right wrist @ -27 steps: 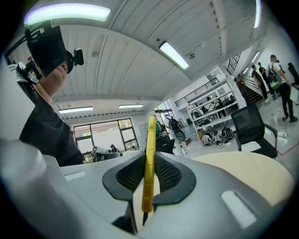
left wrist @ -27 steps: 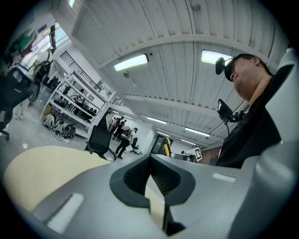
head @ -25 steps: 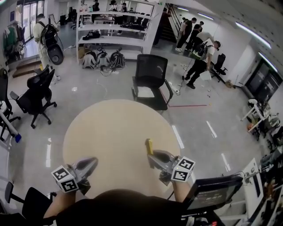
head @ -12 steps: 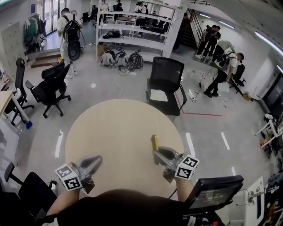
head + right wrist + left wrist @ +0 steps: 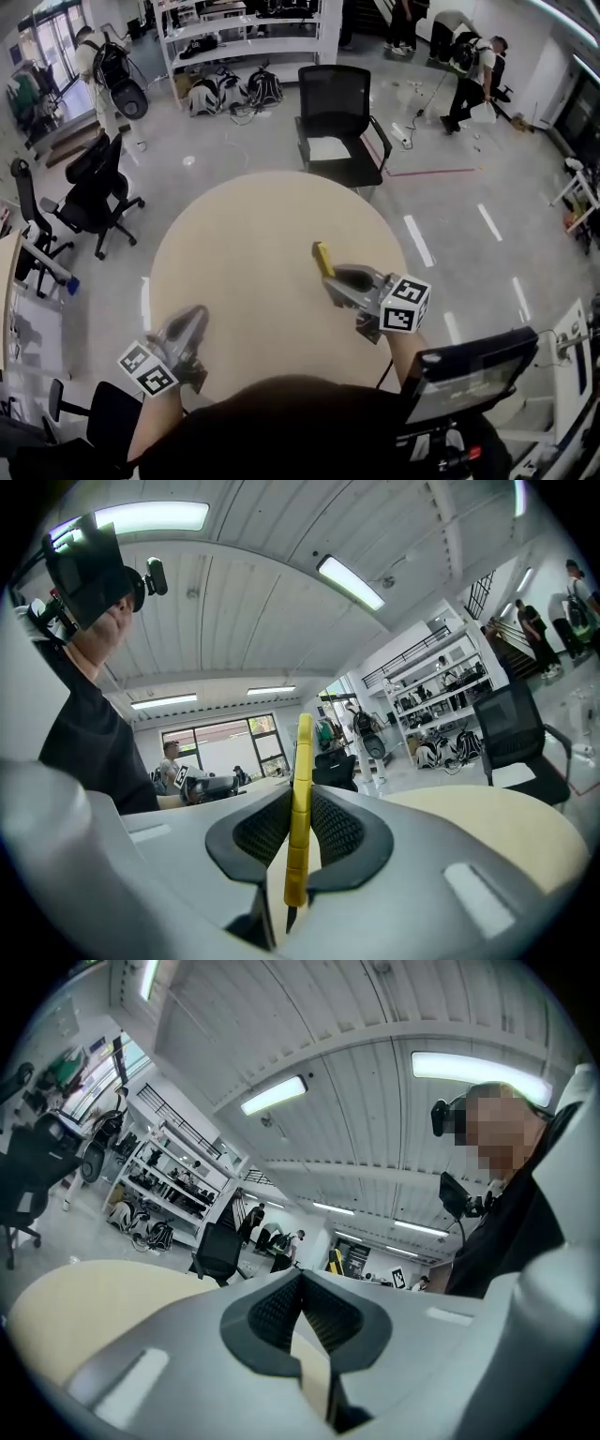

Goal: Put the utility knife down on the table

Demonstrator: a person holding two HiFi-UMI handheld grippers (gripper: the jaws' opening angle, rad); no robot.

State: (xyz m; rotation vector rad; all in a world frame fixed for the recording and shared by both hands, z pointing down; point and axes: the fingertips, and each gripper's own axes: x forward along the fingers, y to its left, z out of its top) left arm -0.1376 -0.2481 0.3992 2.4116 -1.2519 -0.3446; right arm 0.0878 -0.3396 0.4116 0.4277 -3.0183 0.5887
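Two hand-held grippers over a round table point(image 5: 234, 234): right gripper point(image 5: 330, 279) clamped on the yellow utility knife point(image 5: 322, 259), long axis jutting forward beyond the jaws, apparently not yet set down; left gripper point(image 5: 193, 322) closed, empty, well apart.

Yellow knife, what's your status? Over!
Right tool shut on utility knife, over the round table, not down yet. Left tool shut, empty. Nothing seen in the way.
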